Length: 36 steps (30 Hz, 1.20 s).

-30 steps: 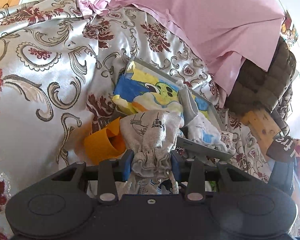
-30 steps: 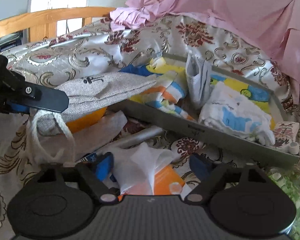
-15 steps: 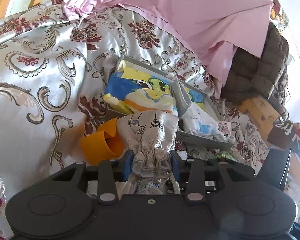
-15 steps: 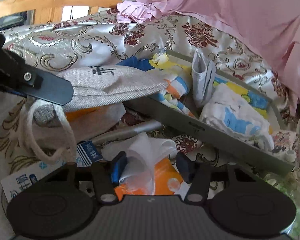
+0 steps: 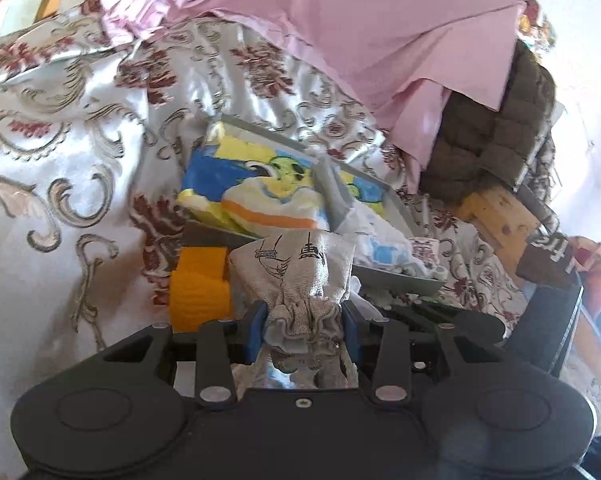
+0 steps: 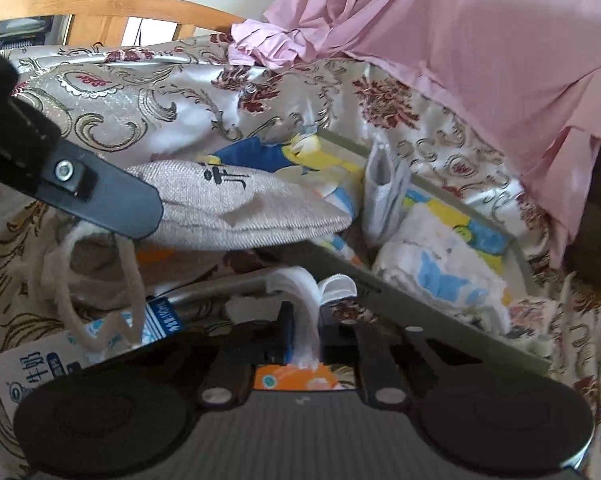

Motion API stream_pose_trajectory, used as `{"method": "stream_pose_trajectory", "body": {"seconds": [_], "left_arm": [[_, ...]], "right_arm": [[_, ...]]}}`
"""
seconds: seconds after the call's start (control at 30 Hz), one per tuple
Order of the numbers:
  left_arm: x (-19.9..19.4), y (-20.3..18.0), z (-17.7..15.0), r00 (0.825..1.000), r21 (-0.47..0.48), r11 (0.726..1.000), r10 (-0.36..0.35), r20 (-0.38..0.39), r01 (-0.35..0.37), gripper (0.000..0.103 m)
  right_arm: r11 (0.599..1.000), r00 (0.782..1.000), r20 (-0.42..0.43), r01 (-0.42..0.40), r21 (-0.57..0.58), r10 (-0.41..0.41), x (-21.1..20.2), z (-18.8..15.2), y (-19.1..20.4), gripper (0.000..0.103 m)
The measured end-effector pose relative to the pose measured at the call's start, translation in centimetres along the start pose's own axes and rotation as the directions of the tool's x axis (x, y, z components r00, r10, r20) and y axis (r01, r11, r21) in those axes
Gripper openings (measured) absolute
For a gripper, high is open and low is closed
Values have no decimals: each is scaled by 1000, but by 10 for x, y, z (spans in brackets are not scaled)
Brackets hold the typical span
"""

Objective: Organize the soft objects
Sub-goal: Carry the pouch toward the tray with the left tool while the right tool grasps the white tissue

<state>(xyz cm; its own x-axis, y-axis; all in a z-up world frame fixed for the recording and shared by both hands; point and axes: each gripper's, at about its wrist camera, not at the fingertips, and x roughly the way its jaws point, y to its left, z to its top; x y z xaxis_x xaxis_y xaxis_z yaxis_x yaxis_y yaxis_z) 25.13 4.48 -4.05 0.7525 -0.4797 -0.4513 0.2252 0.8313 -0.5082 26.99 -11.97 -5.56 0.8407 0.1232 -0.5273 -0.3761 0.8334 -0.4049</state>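
My left gripper (image 5: 303,326) is shut on the gathered neck of a grey drawstring pouch (image 5: 296,276) and holds it above the bed, near the grey tray (image 5: 396,276). The pouch (image 6: 236,216) and the left gripper's finger (image 6: 92,196) also show in the right wrist view, with the cord loops hanging down. My right gripper (image 6: 304,340) is shut on a white tissue (image 6: 306,304) sticking up from an orange packet (image 6: 300,378). The tray (image 6: 420,312) holds a folded cartoon towel (image 5: 260,196), a white cloth (image 6: 440,276) and a grey mask (image 6: 380,196).
An orange roll (image 5: 198,284) lies left of the pouch. A blue-and-white carton (image 6: 40,368) lies at lower left. The floral satin bedspread (image 5: 60,160) covers the bed. A pink sheet (image 5: 380,40) hangs behind, with a brown cushion (image 5: 492,136) and a wooden headboard (image 6: 100,4).
My right gripper has closed on the white tissue, from open around it. My left gripper still holds the pouch, shifted a little toward the tray.
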Motion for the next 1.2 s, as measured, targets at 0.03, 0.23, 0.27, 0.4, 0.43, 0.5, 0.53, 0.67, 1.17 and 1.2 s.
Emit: {"method": "stream_pose_trajectory", "body": {"seconds": [0.03, 0.23, 0.27, 0.4, 0.43, 0.5, 0.53, 0.67, 1.17, 1.2], "left_arm": [[-1, -3, 0, 1000, 19, 1000, -5, 6, 5, 41], [-11, -26, -5, 998, 158, 987, -24, 58, 15, 41], [-13, -29, -6, 997, 173, 985, -28, 65, 16, 41], [-19, -35, -9, 994, 211, 978, -32, 109, 8, 41], [-21, -36, -9, 992, 214, 977, -27, 121, 1, 41], [-23, -38, -7, 990, 218, 976, -22, 138, -9, 41], [-25, -40, -5, 989, 217, 976, -17, 147, -15, 41], [-27, -47, 15, 980, 206, 977, 15, 198, -56, 41], [106, -102, 143, 959, 173, 982, 26, 282, -77, 42], [117, -103, 144, 962, 175, 981, 30, 271, -80, 42]], "right_arm": [[1000, 1000, 5, 11, -3, -11, -2, 0, -1, 9], [996, 996, 28, 89, -9, -89, -17, -3, -10, 8], [995, 994, 35, 101, -10, -101, -21, -4, -12, 8], [991, 989, 62, 131, 20, -132, -37, -6, -25, 8], [990, 987, 74, 140, 28, -141, -41, -6, -27, 8], [987, 982, 103, 152, 58, -158, -50, -4, -35, 8], [985, 980, 115, 157, 70, -165, -52, -2, -39, 8], [974, 965, 175, 174, 146, -198, -61, 12, -60, 8], [770, 958, 196, 38, 636, -209, 27, 1, -201, 8], [758, 959, 191, 34, 651, -207, 33, -1, -207, 8]]}}
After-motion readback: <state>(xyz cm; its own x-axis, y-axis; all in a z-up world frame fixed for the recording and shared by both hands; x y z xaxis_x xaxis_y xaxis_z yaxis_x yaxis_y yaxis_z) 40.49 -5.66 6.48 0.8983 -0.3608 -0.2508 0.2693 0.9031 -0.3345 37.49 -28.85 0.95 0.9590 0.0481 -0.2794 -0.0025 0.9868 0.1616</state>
